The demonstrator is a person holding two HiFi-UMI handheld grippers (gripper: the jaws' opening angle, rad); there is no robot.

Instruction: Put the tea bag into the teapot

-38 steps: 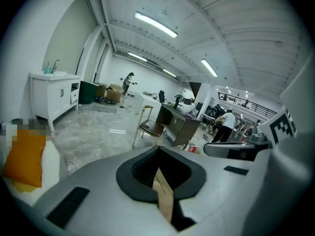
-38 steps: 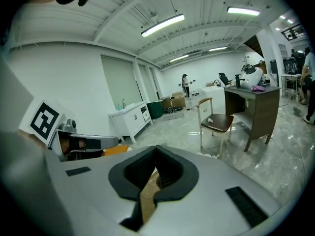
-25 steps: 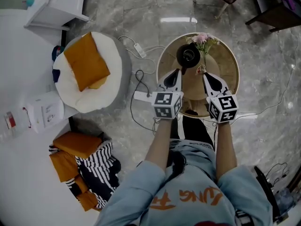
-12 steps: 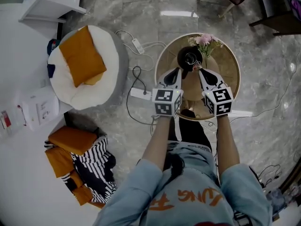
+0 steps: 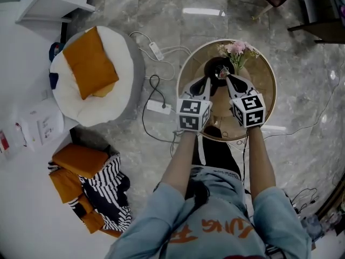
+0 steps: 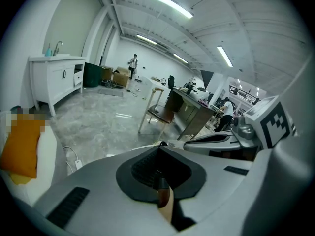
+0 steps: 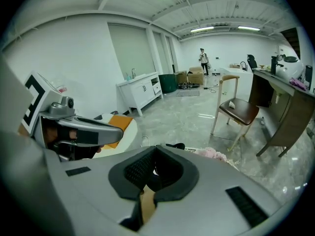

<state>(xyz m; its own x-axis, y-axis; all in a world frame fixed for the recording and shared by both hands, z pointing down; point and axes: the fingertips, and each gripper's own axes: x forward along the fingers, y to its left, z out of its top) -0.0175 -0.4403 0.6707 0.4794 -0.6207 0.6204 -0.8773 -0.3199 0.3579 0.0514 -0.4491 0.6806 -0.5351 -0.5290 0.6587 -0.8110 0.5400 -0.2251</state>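
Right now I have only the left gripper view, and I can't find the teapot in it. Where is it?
Observer: The head view shows the dark teapot standing on the round table, just ahead of the left gripper and the right gripper.
Operator: Is the right gripper open?
Observer: No. In the right gripper view its jaws are together. I can't tell whether they pinch anything.
Operator: Is anything close to the pot?
Observer: Yes, pink flowers stand close beside it on the same table, on the side away from the person.
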